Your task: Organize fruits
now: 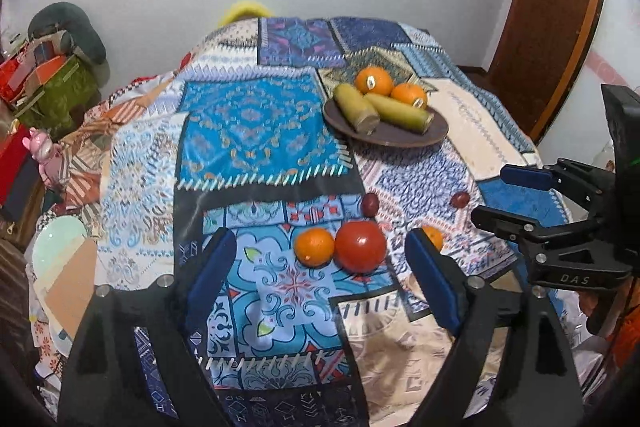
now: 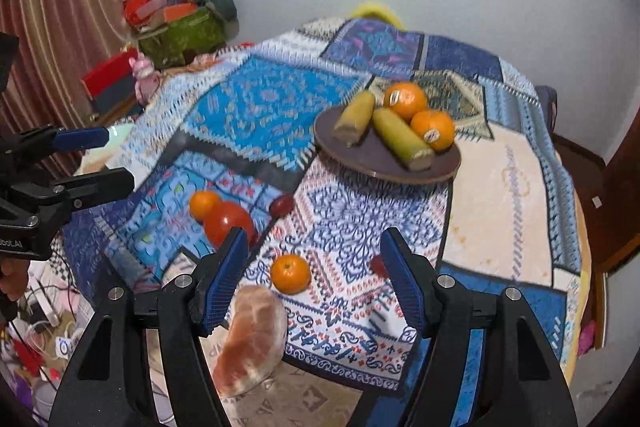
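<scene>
A dark round plate (image 1: 400,139) (image 2: 380,167) at the far side of the table holds two oranges and two corn cobs. Loose on the patchwork cloth lie an orange (image 1: 315,247) (image 2: 204,203), a tomato (image 1: 360,246) (image 2: 228,223), a second orange (image 1: 434,237) (image 2: 290,274) and two small dark red fruits (image 1: 370,204) (image 1: 460,199). My left gripper (image 1: 320,239) (image 2: 120,159) is open above the cloth, just short of the orange and tomato. My right gripper (image 2: 316,239) (image 1: 490,195) is open too, short of the second orange. Neither holds anything.
A brownish bread-like lump (image 2: 252,339) lies by the near table edge under my right gripper's left finger. A pale green dish (image 1: 56,247) and a pink figurine (image 1: 44,155) sit off the table's left side, among boxes. A wooden door (image 1: 548,7) stands at the right.
</scene>
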Motion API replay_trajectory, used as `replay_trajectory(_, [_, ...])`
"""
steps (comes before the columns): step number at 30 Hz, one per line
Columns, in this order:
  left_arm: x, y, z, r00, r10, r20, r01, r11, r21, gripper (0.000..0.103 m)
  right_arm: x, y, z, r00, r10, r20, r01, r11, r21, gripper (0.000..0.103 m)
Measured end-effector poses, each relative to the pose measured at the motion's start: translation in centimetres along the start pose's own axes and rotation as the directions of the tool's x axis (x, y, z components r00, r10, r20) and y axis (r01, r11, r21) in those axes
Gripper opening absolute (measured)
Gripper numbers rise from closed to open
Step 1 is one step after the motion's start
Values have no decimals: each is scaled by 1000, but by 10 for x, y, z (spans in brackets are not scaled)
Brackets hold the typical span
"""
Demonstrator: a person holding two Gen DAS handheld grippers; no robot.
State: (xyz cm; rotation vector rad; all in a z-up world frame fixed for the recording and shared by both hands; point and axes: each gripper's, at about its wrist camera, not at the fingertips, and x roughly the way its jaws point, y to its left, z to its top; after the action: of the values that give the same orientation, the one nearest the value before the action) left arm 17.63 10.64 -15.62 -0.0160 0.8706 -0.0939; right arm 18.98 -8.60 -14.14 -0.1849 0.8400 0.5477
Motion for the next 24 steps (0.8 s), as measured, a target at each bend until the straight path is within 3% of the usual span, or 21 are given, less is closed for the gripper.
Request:
replay_trajectory(3, [13, 4, -8, 999, -23, -40, 23, 1000, -3, 68, 13, 0, -6, 999, 11, -33, -11, 1000, 5, 65])
replay_trajectory(9, [36, 7, -19, 995, -43, -88, 43, 999, -7, 53, 37, 2, -13, 994, 60, -87, -59, 998, 25, 65])
replay_trajectory(18, [71, 19, -28, 987, -60, -148, 55, 998, -41, 43, 65, 3, -20, 984, 102, -148, -98, 995, 35, 56])
replay_trajectory(24, [85, 19, -26, 986, -56, -155, 53, 998, -27, 42, 78, -3, -25, 976, 121, -179, -112, 992, 59, 52])
